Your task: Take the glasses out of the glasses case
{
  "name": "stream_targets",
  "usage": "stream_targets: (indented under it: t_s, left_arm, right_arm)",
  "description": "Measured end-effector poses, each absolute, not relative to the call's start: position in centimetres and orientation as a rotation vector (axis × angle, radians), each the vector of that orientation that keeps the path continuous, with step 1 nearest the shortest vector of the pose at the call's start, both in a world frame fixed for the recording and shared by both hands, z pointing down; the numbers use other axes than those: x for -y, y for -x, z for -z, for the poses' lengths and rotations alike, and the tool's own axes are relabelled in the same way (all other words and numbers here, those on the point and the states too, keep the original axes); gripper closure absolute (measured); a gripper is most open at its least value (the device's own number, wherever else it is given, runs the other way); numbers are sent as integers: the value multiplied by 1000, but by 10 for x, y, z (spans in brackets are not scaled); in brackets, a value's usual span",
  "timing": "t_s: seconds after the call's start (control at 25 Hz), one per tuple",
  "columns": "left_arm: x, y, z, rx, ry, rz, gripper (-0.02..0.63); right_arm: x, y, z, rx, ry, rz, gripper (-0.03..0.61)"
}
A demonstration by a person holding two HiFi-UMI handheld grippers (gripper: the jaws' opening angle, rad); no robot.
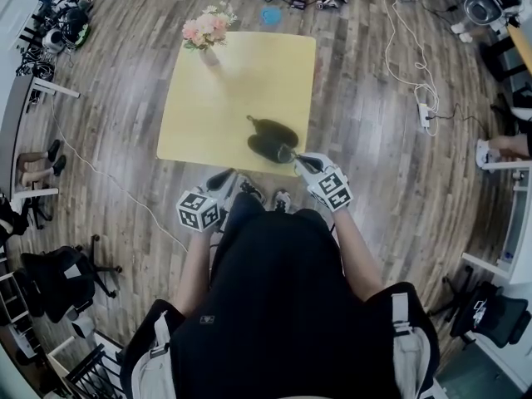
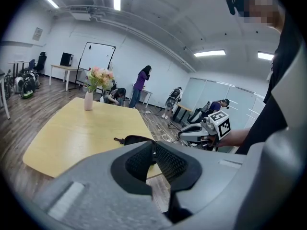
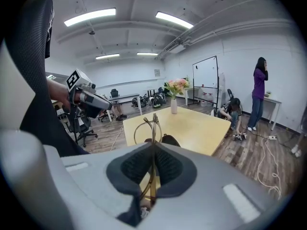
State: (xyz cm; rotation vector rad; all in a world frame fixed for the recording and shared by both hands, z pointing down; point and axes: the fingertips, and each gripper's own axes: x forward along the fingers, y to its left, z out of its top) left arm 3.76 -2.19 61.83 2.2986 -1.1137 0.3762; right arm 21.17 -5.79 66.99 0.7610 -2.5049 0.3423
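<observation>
The black glasses case (image 1: 270, 138) lies open near the front edge of the yellow table (image 1: 216, 98). My right gripper (image 1: 293, 155) is at the case's right end, shut on thin gold-framed glasses (image 3: 146, 127). The frame sticks up between its pads, lifted above the case (image 3: 168, 140). My left gripper (image 1: 223, 179) hangs just off the table's front edge, left of the case, with its pads together and nothing held. In the left gripper view, the case (image 2: 137, 139) shows beyond that gripper's (image 2: 154, 150) tips, with the right gripper (image 2: 200, 131) behind it.
A vase of pink flowers (image 1: 208, 36) stands at the table's far left corner. Cables and a power strip (image 1: 424, 113) lie on the wooden floor to the right. Office chairs (image 1: 62, 277) stand at the left. People (image 3: 259, 92) are at the room's far side.
</observation>
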Motion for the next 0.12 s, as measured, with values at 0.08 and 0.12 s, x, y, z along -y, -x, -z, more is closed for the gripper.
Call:
stream_targets:
  t_s: [0.08, 0.12]
  left_arm:
    - [23, -39, -618, 1113, -2302, -379, 581]
    - [24, -40, -618, 1112, -2303, -380, 581]
  right_arm:
    - [60, -214, -669, 2508, -766, -345, 560]
    - [61, -215, -668, 2510, -769, -345, 560]
